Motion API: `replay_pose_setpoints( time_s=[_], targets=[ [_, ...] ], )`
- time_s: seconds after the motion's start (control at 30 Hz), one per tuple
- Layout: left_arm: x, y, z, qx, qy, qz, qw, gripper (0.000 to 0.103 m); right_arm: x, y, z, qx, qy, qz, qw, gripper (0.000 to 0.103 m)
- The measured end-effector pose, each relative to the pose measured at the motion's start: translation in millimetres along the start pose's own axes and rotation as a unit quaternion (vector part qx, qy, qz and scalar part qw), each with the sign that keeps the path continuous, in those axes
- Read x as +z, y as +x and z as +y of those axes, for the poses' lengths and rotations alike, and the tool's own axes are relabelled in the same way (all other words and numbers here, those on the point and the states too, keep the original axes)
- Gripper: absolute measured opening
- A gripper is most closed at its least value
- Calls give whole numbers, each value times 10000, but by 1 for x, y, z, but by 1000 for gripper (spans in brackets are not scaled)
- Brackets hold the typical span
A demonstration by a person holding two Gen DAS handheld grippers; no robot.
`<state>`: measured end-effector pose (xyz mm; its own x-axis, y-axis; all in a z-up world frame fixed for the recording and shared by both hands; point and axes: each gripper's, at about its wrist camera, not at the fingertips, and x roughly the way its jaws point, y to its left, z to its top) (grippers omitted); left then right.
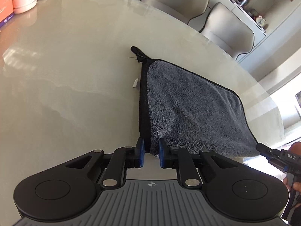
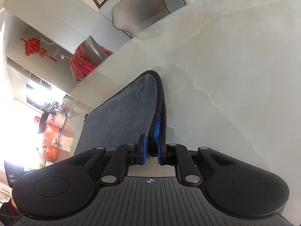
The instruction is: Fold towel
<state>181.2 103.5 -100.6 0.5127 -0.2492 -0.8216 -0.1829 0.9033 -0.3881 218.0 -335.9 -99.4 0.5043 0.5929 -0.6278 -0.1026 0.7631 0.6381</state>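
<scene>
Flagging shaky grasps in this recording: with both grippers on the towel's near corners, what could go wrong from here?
1. The left gripper holds only the very corner of the grey, black-edged microfibre towel; a lift might pull it free.
2. The right gripper pinches stacked layers showing a blue underside; one could slip out.
3. The towel lies near the round, glossy beige table edge and might slide off.

The towel (image 1: 191,113) is grey terry cloth, napped and matt, with a black stitched hem. The counter (image 1: 75,66) looks like pale polished stone, smooth and glossy. The left claw (image 1: 151,152) is matt black plastic with blue rubbery pads (image 1: 140,153)
</scene>
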Motion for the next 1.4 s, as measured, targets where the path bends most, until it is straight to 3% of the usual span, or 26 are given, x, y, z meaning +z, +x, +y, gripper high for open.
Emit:
replay_pose_setpoints(
  time_s=[0.17, 0.3, 0.33, 0.4, 0.53, 0.67, 0.9, 1.17, 1.2, 1.23, 1.27, 1.4],
  targets=[
    [-4, 2, 2, -29, 44, 163, 9999, 16, 0, 1, -4, -264, -16, 192, 9995, 7],
    [-6, 2, 5, 169, 67, 263, 9995, 31, -4, -9, -18, -186, 425, 123, 9988, 10],
    [-6, 0, 6, 211, 68, 230, 9995, 38, -4, -11, -21, -141, 593, 114, 9981, 17],
    [-6, -5, 7, 297, 117, 156, 9994, 45, -9, -17, -32, 89, 1210, 97, 9926, 33],
    [-1, -16, 0, 497, 351, -88, 9981, 46, -24, -19, -37, 430, 1746, 130, 9836, 37],
    [4, -15, -17, 218, 545, -290, 9979, 53, -45, -7, -35, 544, 2271, 229, 9721, 44],
    [2, 12, -38, 249, 726, -232, 9968, 53, -47, 6, -29, 557, 2464, -168, 9674, 44],
    [-8, 15, -36, 532, 835, -96, 9950, 53, -38, 16, -18, 220, 2098, -448, 9765, 42],
    [-8, 15, -36, 589, 866, -83, 9945, 53, -37, 17, -16, 169, 2034, -478, 9778, 36],
    [-8, 16, -34, 609, 854, -63, 9945, 53, -35, 18, -14, 118, 1970, -507, 9790, 19],
    [-8, 16, -33, 613, 824, -39, 9947, 53, -34, 19, -11, 17, 1841, -493, 9817, 10],
    [-9, 16, -26, 635, 787, 10, 9949, 53, -28, 17, 6, -251, 1280, -538, 9900, 8]
  ],
)
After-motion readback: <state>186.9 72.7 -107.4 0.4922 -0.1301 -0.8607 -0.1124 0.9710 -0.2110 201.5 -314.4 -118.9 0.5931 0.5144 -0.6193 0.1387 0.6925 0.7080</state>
